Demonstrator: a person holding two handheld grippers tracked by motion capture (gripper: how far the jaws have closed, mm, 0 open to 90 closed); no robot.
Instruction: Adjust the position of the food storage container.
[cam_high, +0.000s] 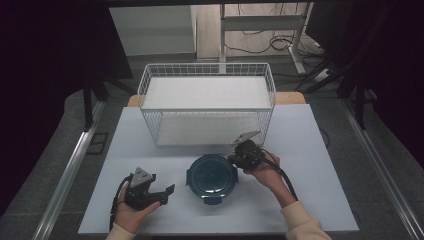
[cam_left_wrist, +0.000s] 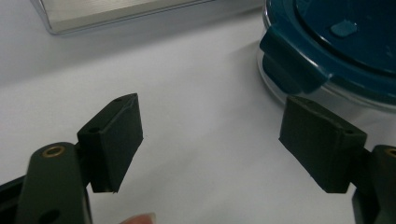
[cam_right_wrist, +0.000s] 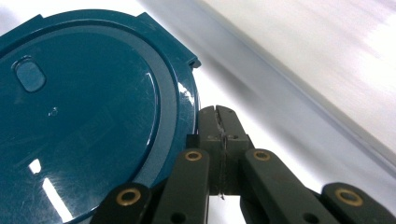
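Closed right hand-held gripper (cam_right_wrist: 218, 122) touches teal lid (cam_right_wrist: 84, 116); left (cam_left_wrist: 210, 140) open.

A white wire basket (cam_high: 207, 102) stands on the table (cam_high: 310, 150).

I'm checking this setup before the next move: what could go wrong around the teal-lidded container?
The shut right gripper sits at the rim of the container's lid; a push there may slide the container, since nothing holds it. The left gripper is open beside a closed lid clasp and could bump it.
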